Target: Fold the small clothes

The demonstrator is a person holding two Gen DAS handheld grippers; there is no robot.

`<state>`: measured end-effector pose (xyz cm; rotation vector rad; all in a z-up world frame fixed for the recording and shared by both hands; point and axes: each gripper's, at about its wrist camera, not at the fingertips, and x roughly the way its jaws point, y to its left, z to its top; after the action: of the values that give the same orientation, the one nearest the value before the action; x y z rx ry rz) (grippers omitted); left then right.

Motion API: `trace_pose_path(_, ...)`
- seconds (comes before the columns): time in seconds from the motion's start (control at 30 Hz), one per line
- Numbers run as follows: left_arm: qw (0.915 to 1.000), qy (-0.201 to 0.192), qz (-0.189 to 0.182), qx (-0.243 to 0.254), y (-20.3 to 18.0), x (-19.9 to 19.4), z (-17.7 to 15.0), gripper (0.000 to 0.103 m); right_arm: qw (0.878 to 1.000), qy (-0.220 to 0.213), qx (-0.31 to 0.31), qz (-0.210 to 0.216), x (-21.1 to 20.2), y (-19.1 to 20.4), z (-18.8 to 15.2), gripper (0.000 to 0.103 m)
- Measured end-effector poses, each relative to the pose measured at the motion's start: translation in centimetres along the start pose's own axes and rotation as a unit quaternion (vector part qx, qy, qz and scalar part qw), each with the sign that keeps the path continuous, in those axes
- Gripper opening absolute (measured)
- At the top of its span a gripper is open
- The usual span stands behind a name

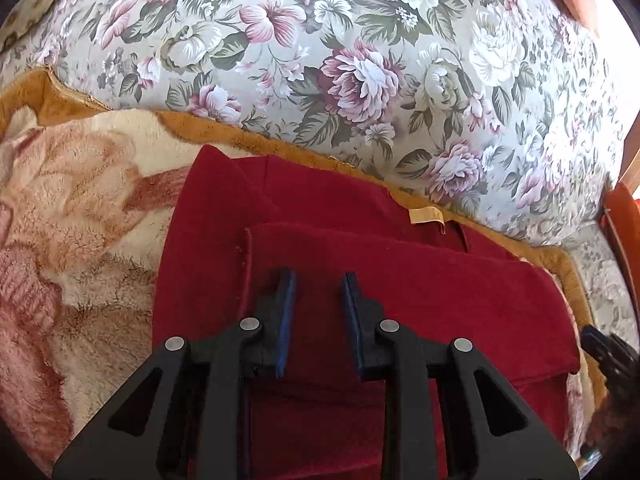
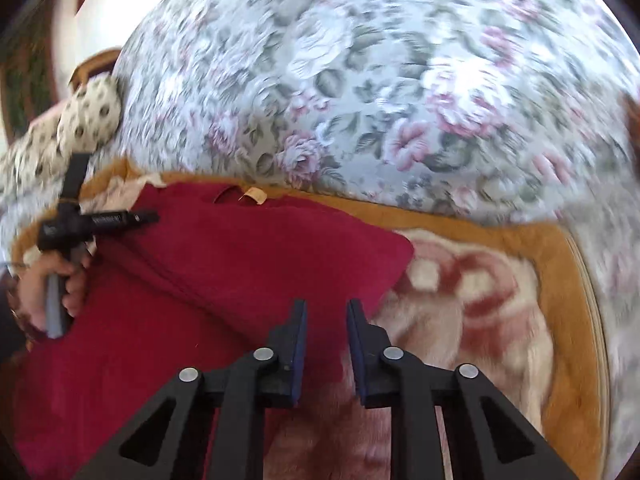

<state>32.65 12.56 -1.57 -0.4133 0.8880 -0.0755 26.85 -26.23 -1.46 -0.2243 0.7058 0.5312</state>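
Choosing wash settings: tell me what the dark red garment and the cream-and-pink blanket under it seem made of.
Dark red garment: looks like soft, matte brushed knit or fleece, going by its napped surface.
Cream-and-pink blanket: seems plush, long-pile fleece, with visibly tufted fibres and an orange-brown border.

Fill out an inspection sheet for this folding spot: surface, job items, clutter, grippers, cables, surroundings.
Surface: plush blanket with a tan border, spread over a floral bedspread.
Job's things: red garment lying on the blanket, one layer folded across it, tan neck label showing.
Clutter: nothing seen.
Grippers: left gripper open, empty, over the red garment; right gripper open, empty, at the garment's edge. The right wrist view is motion-blurred.
Cables: nothing seen.
Surroundings: spotted pillow at the far left, orange object at the right edge; the left hand grips its handle.
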Motion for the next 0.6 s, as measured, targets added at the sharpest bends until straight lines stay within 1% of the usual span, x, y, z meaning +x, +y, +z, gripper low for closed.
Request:
trace_pose_path(0.03,1.0,-0.001,0.0,0.001,-0.1,0.0,-0.1,0.022,1.0,0.015,-0.015,0.009,0.8,-0.1,-0.3,0.018)
trace_pose_path(0.1,1.0,-0.001,0.001,0.003,-0.2,0.1,-0.1,0.022,0.997,0.07,-0.032,-0.003,3.1,-1.0,-1.5,0.017)
trace_pose_path(0.13,1.0,-0.001,0.001,0.004,-0.2,0.1,-0.1,0.022,0.999,0.049,-0.021,0.009,2.9,-1.9,-2.0,0.016)
trace_pose_path(0.23,1.0,-0.001,0.001,0.003,-0.3,0.0,-0.2,0.022,0.998,0.057,0.023,0.035,2.6,-3.5,-2.2,0.016)
trace_pose_path(0.3,1.0,-0.001,0.0,0.002,-0.2,-0.1,-0.2,0.022,0.997,0.064,0.021,0.037,2.3,-3.4,-1.7,0.016)
trace_pose_path(0.33,1.0,-0.002,0.001,0.002,-0.2,-0.1,-0.2,0.022,0.997,0.06,0.016,0.035,1.8,-3.4,-1.1,0.016)
trace_pose_path(0.43,1.0,-0.002,0.004,0.004,-0.4,0.3,-0.3,0.022,0.999,0.005,0.036,0.014,0.8,-4.0,1.6,0.016)
trace_pose_path(0.47,1.0,-0.002,0.003,0.004,-0.4,0.3,-0.2,0.022,0.999,-0.007,0.049,0.009,1.0,-4.4,2.4,0.016)
trace_pose_path(0.5,1.0,-0.002,0.002,0.003,-0.4,0.3,-0.2,0.022,0.998,-0.008,0.06,0.009,1.5,-4.7,2.9,0.016)
trace_pose_path(0.53,1.0,-0.002,-0.001,0.001,-0.3,0.3,-0.2,0.022,0.997,0.007,0.071,0.011,2.8,-4.9,3.0,0.016)
trace_pose_path(0.57,1.0,-0.002,-0.004,0.0,-0.1,0.4,-0.1,0.022,0.997,0.037,0.074,0.009,4.4,-4.9,2.7,0.016)
trace_pose_path(0.6,1.0,-0.001,-0.007,-0.001,0.0,0.4,0.0,0.022,0.994,0.086,0.074,0.003,6.5,-4.9,1.9,0.017)
